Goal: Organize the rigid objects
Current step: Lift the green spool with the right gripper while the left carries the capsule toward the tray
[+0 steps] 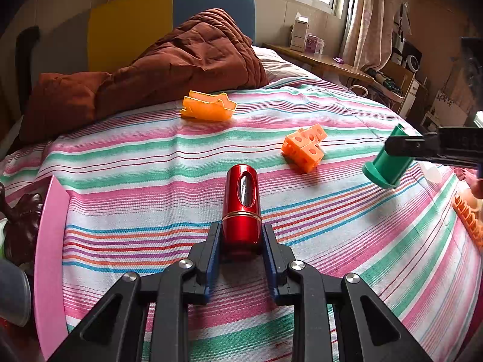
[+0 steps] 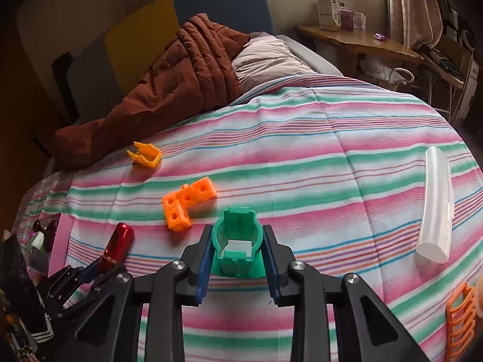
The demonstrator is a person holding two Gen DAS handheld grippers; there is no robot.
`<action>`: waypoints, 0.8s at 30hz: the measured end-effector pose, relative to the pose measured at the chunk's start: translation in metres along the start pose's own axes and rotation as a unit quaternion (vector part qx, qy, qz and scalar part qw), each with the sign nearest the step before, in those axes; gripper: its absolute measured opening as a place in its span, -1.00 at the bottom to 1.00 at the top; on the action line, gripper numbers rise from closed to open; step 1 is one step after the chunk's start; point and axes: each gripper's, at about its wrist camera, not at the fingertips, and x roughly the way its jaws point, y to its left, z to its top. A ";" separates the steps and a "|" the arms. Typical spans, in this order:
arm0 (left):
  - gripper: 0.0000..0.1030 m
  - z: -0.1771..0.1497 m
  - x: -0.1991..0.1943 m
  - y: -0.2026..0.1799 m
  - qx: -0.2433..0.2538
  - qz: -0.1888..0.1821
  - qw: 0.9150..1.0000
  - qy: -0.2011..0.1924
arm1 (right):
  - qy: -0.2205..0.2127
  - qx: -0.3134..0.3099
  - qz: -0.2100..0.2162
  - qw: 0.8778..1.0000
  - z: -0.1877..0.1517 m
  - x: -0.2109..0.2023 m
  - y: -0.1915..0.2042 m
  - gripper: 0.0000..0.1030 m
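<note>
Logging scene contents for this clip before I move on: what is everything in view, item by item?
red metallic cylinder: 1, red, lying on striped bedspread, between left gripper's pads
green plastic cylinder part: 1, green, held in right gripper
orange linked cubes: 1 cluster, orange, mid-bed
orange clip-shaped part: 1, orange, near brown quilt
translucent tube: 1, whitish, right side of bed
orange grid piece: 1, orange, right bed edge
pink board: 1, pink, left bed edge
brown quilt: 1, brown, head of bed
left gripper: shut on red cylinder
right gripper: shut on green part

Red metal cyl [image 1: 241, 208] flat on bed, green holder [image 2: 237, 246] lifted, orange blocks [image 2: 187, 203] loose
</note>
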 end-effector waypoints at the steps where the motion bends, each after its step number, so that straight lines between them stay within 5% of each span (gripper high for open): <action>1: -0.48 0.000 0.000 0.000 0.000 0.000 1.000 0.000 | 0.011 0.001 -0.005 1.000 -0.005 -0.004 0.007 -0.42; 7: -0.45 0.003 0.001 0.001 -0.005 -0.004 1.000 0.009 | 0.018 0.041 0.003 0.999 -0.036 -0.003 0.024 -0.41; 11: 0.24 0.008 -0.002 -0.005 0.007 -0.007 1.000 0.010 | 0.004 0.010 -0.001 1.000 -0.035 -0.003 0.031 -0.42; 13: 0.29 0.013 -0.005 -0.006 0.007 -0.010 1.000 0.000 | -0.006 -0.002 -0.006 1.000 -0.034 -0.006 0.033 -0.42; 19: 0.29 0.030 0.019 -0.012 0.039 0.039 0.998 0.032 | 0.003 0.024 0.016 1.000 -0.032 -0.004 0.026 -0.42; 21: 0.14 0.031 0.026 -0.011 0.042 0.039 0.998 0.040 | 0.001 0.029 0.019 0.999 -0.030 -0.004 0.025 -0.42; 23: -0.34 0.032 0.025 -0.013 0.044 0.032 0.998 0.036 | -0.004 0.029 0.021 0.999 -0.029 -0.006 0.024 -0.42; 24: -0.39 0.031 0.024 -0.014 0.047 0.032 0.998 0.035 | -0.006 0.030 0.021 0.999 -0.028 -0.006 0.024 -0.42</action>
